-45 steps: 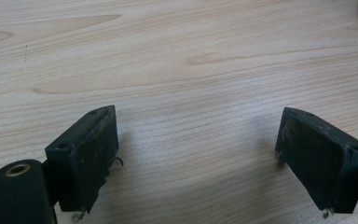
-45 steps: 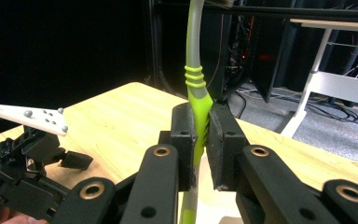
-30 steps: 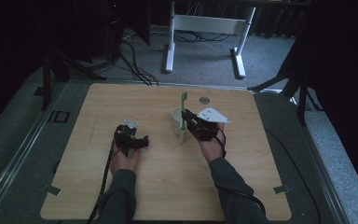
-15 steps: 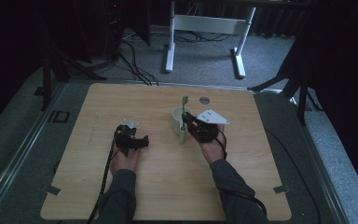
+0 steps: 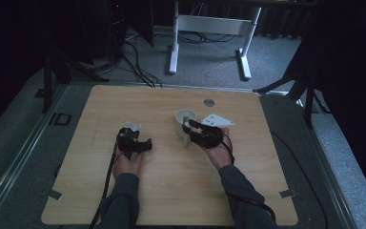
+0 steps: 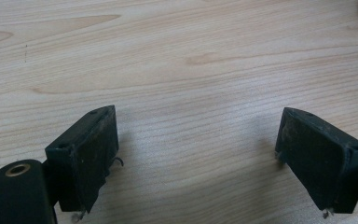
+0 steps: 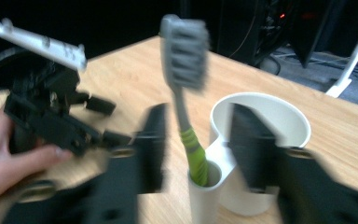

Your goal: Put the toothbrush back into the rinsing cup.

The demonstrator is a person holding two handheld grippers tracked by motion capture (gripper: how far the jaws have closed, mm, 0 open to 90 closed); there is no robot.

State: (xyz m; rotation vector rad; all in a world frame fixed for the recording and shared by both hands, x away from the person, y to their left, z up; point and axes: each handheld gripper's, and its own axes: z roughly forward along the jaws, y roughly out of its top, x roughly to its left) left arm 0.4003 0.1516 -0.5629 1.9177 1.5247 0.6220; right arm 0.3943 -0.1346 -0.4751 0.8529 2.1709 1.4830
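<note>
A: Wooden bench (image 5: 171,200) from above. White holder (image 5: 185,123) near the middle, toothbrush (image 7: 185,88) upright in its small side tube, grey bristles on top, green grip just above the rim.

B: Right hand-held gripper (image 7: 196,149)?

A: Just been opening; jaws now apart either side of the toothbrush, pads off it. Picture blurred there.

B: Left hand-held gripper (image 6: 196,154)?

A: Left of the holder, jaws wide apart over bare wood, nothing between.

B: Best way on?

A: Probably draw straight back, level, jaws kept wide, so no pad clips the handle or tips the holder.
</note>
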